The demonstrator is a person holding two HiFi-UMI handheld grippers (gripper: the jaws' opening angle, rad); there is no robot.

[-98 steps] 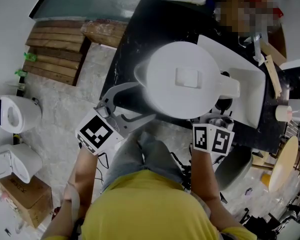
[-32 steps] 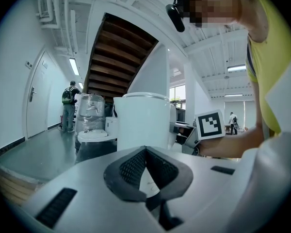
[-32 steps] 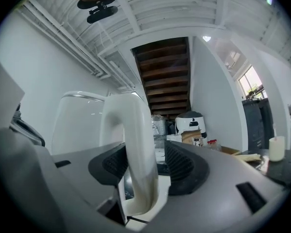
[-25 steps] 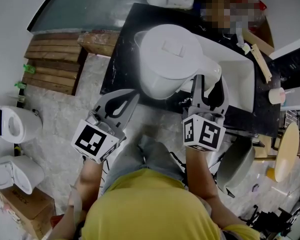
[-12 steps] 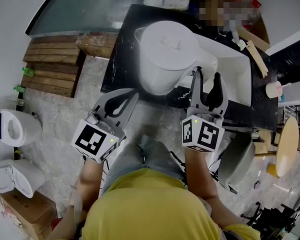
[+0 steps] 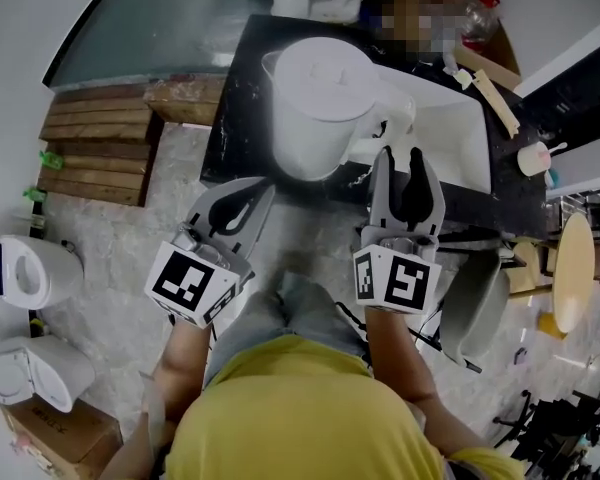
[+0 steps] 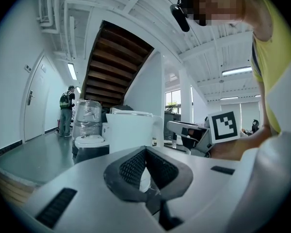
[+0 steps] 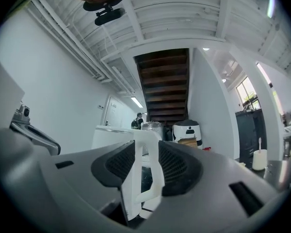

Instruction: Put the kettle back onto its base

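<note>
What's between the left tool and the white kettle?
Only bare black countertop, seen in the head view, lies between the shut left tool and the kettle; nothing stands there.

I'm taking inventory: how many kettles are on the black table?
1. The white kettle stands on the black table, toward its left end in the head view, lid shut. The cluttered far edge is partly blurred, so another could be hidden there.
</note>
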